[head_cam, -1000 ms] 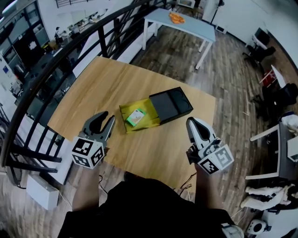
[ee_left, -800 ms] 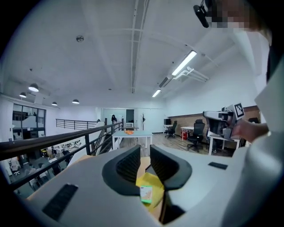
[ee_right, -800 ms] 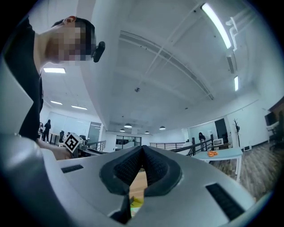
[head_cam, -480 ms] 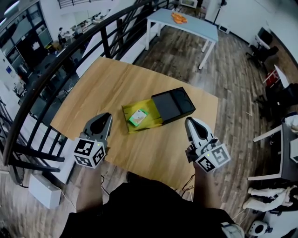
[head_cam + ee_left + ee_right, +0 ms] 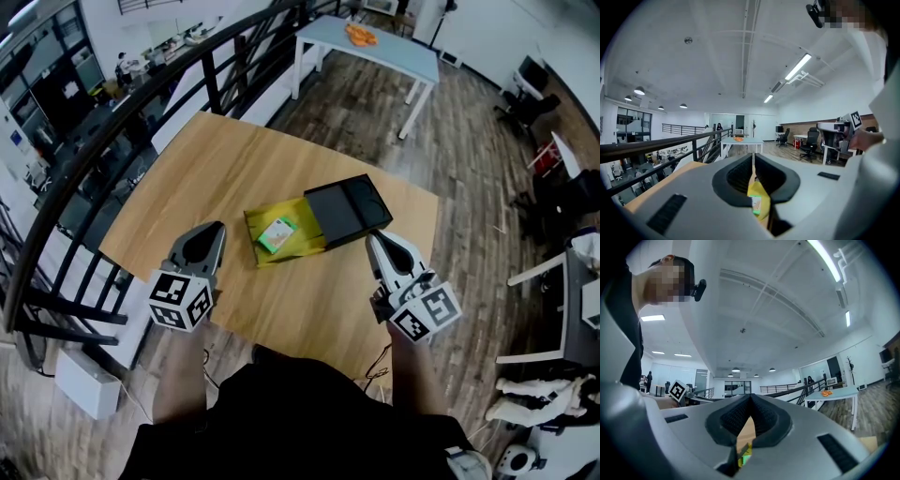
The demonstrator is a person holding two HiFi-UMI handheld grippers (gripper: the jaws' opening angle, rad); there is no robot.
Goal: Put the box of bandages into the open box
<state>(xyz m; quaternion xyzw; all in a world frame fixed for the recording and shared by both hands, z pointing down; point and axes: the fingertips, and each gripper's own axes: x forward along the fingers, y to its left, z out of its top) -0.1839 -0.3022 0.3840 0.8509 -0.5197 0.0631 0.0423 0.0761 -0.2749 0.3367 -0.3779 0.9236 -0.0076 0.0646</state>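
Observation:
A small green-and-white box of bandages lies inside the yellow tray of the open box, whose black sleeve sits at the tray's right end, mid-table. My left gripper hovers left of the tray, shut, with nothing between its fingers. My right gripper hangs just right of the tray, below the sleeve, also shut and empty. In the left gripper view the closed jaws meet at my left gripper, with the yellow tray and bandage box showing below them. The right gripper view shows my right gripper closed above a sliver of the bandage box.
The wooden table ends close on every side, with plank floor beyond. A black railing runs along the left. A pale blue table stands at the back, office chairs at the right. A thin cable hangs at the front edge.
My left gripper's jaws have closed from open, with nothing in them. My right gripper has moved slightly up and left toward the open box. The box and bandages have not moved.

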